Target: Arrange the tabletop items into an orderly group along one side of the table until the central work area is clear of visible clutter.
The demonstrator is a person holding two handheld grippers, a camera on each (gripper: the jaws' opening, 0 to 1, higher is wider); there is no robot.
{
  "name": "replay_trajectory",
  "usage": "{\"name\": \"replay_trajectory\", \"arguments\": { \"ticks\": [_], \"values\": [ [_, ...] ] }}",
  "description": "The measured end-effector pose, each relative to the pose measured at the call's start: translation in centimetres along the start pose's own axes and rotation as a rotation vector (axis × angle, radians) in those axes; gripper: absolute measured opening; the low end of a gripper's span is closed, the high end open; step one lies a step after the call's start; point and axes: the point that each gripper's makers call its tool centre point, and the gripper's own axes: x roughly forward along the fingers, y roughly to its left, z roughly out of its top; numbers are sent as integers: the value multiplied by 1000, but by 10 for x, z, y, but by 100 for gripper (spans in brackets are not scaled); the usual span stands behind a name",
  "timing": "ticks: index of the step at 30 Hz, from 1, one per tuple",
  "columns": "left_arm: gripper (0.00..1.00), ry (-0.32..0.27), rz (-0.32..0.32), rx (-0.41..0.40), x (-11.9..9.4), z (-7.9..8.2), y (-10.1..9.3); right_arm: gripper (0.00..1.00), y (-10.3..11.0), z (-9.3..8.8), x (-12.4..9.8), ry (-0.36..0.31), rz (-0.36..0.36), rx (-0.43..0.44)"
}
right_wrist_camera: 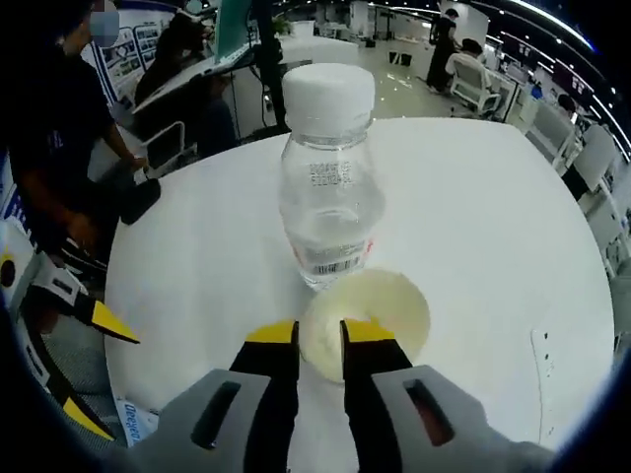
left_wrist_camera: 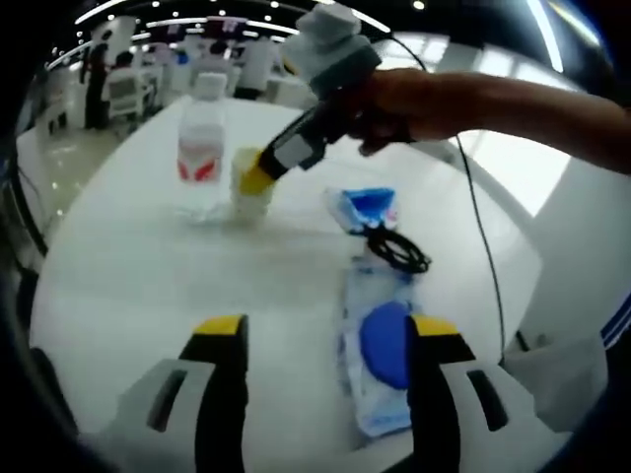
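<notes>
White round counter in a bright hall holds a bottle with the right hand-held gripper pinching a cup's rim beside it at twelve o'clock — two blue packets and a black cord remain mid-counter, left hand-held gripper spread empty.

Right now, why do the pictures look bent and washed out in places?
Left gripper view: the fisheye lens bows the white table, window glare bleaches the right side, and the packets look soft. Right gripper view: the bottle is fairly sharp though ballooned, while the background people and the right tongs blur.
</notes>
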Motion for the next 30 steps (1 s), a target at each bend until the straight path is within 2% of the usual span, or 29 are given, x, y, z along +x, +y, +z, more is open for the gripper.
{"name": "replay_trajectory", "arguments": {
  "ticks": [2, 8, 14, 20, 26, 27, 30],
  "values": [
    [61, -1, 1, -1, -1, 0, -1, 17, -2, 0, 6, 5, -6, -8],
    [61, -3, -1, -1, 0, 1, 0, 19, -4, -1, 7, 0, -15, 15],
    [60, 2, 5, 11, 0, 0, 0, 25, -4, -2, 3, -3, -19, 6],
    [60, 4, -1, 12, -3, 1, -8, 27, -6, 1, -10, -42, -34, 35],
    [60, 5, 2, 13, -4, 2, -11, 33, -7, 10, -25, -69, -49, 10],
    [60, 3, 2, 11, -4, 3, -12, 34, -6, 13, -38, -86, -54, 19],
    [61, -16, -14, 10, -6, 7, -18, 35, -6, 15, -49, -121, -60, 37]
  ]
}}
